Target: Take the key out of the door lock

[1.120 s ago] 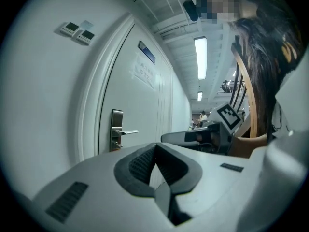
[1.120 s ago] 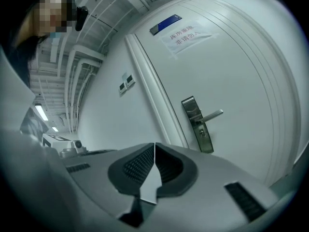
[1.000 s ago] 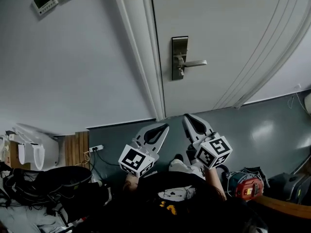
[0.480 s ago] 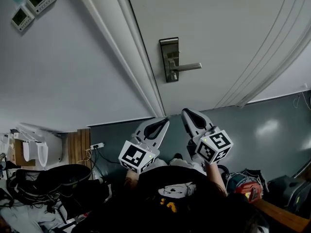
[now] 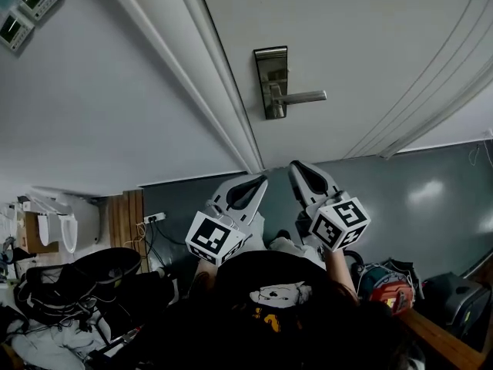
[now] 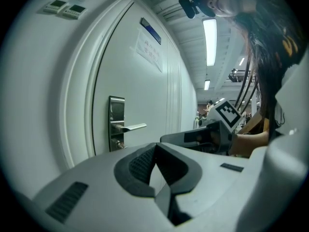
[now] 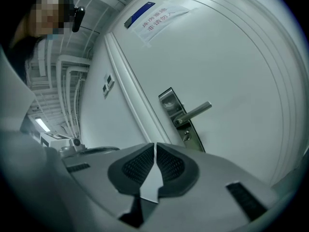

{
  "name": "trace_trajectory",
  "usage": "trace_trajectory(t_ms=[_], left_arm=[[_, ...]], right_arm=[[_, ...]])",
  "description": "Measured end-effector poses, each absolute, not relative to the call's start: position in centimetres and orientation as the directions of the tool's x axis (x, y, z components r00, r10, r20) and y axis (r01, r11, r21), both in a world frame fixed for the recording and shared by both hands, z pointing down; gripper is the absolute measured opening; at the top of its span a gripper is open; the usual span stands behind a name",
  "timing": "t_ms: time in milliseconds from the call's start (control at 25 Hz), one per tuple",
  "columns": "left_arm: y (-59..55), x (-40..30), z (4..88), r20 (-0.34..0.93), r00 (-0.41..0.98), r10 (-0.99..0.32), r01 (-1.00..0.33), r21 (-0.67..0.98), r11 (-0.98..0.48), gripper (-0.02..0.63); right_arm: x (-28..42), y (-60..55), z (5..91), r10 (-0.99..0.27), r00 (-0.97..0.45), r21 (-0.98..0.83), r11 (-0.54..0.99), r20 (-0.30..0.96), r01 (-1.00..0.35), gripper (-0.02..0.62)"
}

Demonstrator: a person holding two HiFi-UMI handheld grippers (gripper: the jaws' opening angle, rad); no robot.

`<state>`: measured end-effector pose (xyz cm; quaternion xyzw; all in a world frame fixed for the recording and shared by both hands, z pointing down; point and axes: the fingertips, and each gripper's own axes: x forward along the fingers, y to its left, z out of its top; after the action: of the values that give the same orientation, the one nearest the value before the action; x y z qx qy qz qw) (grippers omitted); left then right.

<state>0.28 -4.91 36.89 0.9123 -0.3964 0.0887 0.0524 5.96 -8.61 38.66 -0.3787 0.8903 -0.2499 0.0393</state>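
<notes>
The white door carries a steel lock plate with a lever handle pointing right. A small key sticks out of the plate below the handle; it also shows as the key in the left gripper view. My left gripper and right gripper hang side by side below the lock, well short of the door, both pointing at it. Each has its jaws shut with nothing between them. The right gripper shows beside the left one.
The door frame runs left of the lock, with two wall panels further left. On the floor lie dark bags, a power strip and a red tool. A paper notice hangs high on the door.
The head view has shifted, so the lock plate now sits a little higher in the picture. Both grippers stay shut in the same place below it.
</notes>
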Motion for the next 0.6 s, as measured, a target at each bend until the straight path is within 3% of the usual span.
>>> trace_trajectory(t_ms=[400,600], left_arm=[[-10.4,-1.6,36.6,0.193,0.76,-0.621,-0.633,0.0,-0.774,0.005],[-12.9,-2.6,37.3,0.208,0.802,-0.56,-0.57,-0.014,-0.822,0.005]], right_arm=[[4.6,-14.1,40.5,-0.775,-0.614,-0.526,0.462,0.152,-0.714,0.008],[3.6,-16.5,42.0,-0.802,-0.568,-0.561,0.388,0.185,-0.731,0.044]])
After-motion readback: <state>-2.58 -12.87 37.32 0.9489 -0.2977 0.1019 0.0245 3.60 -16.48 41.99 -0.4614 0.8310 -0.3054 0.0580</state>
